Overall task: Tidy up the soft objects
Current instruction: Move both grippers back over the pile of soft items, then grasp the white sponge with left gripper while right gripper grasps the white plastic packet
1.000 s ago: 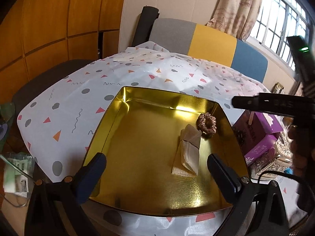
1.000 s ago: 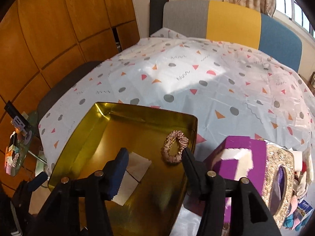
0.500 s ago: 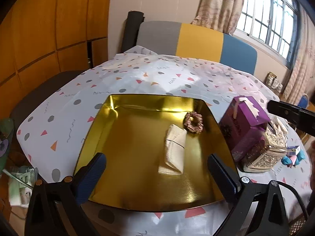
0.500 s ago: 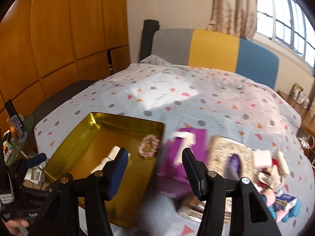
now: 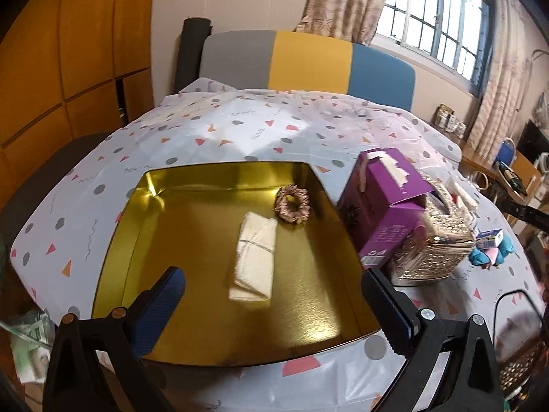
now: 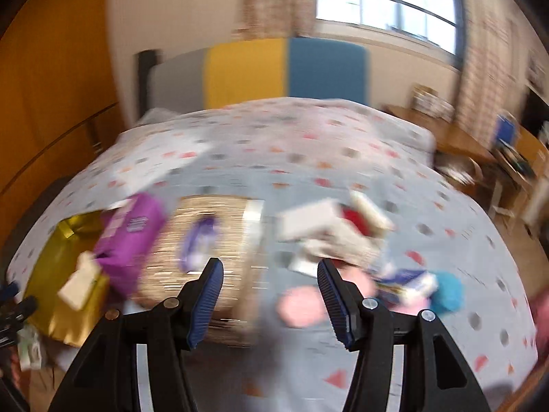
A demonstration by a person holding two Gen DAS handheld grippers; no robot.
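Note:
A gold tin tray point(image 5: 130, 240) sits on the patterned tablecloth; a folded cream cloth point(image 5: 254, 257) and a pink striped scrunchie point(image 5: 292, 204) lie in it. My left gripper point(image 5: 274, 295) is open and empty, held above the tray's near edge. My right gripper point(image 6: 269, 292) is open and empty above the table, with a blurred pile of soft things beyond it: a pink item point(image 6: 302, 305), a blue fluffy item point(image 6: 446, 292), and white and red pieces point(image 6: 339, 230). The tray also shows at the far left of the right wrist view point(image 6: 51, 274).
A purple box point(image 5: 387, 202) and a gold glittery box point(image 5: 435, 250) stand right of the tray. A small blue-white carton point(image 5: 490, 238) lies on a blue soft item point(image 5: 480, 257). A grey, yellow and blue sofa back point(image 5: 308, 58) lines the far side.
My right gripper has swung right, from over the tray to over the pile of soft things, its view now blurred. My left gripper has drawn back and turned slightly right. Both stay open.

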